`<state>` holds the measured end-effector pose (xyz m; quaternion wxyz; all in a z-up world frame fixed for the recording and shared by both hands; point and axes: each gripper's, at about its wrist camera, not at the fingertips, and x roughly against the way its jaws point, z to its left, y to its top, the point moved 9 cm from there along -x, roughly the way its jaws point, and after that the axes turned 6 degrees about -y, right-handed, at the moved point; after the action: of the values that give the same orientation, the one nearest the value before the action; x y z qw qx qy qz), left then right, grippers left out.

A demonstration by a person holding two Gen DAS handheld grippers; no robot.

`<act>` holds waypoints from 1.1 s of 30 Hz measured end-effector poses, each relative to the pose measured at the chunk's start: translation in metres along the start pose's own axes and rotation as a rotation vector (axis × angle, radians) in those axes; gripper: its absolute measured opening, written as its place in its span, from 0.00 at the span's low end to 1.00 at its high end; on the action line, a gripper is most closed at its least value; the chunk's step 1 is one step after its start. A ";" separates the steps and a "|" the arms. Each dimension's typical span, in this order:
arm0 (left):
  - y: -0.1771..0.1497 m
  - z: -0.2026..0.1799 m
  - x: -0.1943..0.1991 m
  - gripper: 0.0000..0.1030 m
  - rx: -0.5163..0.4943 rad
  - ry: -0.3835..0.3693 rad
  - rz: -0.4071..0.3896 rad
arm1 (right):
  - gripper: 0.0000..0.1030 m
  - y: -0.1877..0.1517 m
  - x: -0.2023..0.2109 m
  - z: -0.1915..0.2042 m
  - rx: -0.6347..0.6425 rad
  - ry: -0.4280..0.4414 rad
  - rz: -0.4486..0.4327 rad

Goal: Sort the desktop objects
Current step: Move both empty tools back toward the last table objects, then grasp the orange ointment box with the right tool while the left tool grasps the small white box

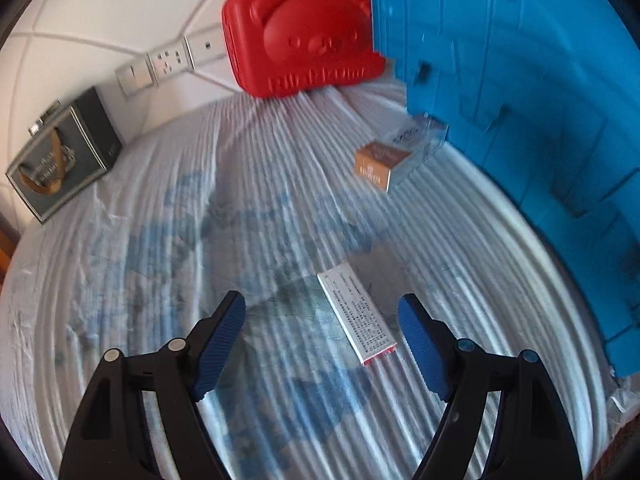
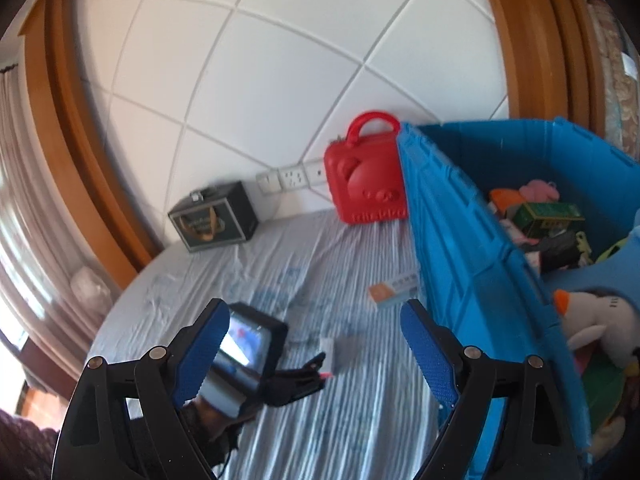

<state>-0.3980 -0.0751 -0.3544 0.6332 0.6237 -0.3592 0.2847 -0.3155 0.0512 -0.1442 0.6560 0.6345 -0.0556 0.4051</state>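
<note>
My left gripper (image 1: 322, 308) is open just above the striped cloth (image 1: 240, 208). A small white printed box with a red end (image 1: 356, 316) lies flat between its fingers, closer to the right pad, and neither pad touches it. An orange-and-white carton (image 1: 384, 160) rests farther back against the blue crate (image 1: 520, 120). In the right wrist view my right gripper (image 2: 316, 316) is open and empty, higher up beside the blue crate (image 2: 460, 260). Below it are the left gripper (image 2: 318, 368), the small white box (image 2: 328, 354) and the orange carton (image 2: 394, 292).
A red bear-faced carry case (image 1: 304, 40) stands against the tiled wall beside the crate. A dark gift box (image 1: 60, 160) sits at the far left by the wall sockets (image 1: 168, 60). Inside the crate lie a green tin (image 2: 548, 216), a plush penguin (image 2: 592, 320) and several other toys.
</note>
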 end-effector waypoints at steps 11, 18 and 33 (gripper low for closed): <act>-0.012 0.009 -0.042 0.61 0.041 -0.040 0.043 | 0.85 -0.040 -0.039 0.023 0.208 -0.002 0.050; -0.013 0.009 -0.031 0.25 -0.057 -0.110 0.033 | 0.85 -0.057 -0.076 0.021 0.146 -0.011 0.158; 0.021 0.112 0.063 0.25 -0.087 -0.021 -0.110 | 0.85 -0.047 -0.259 -0.044 -0.180 -0.429 0.290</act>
<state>-0.3891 -0.1910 -0.2953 0.6706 0.6173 -0.3431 0.2272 -0.4793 -0.0235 -0.3414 0.6181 0.6304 -0.3192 0.3446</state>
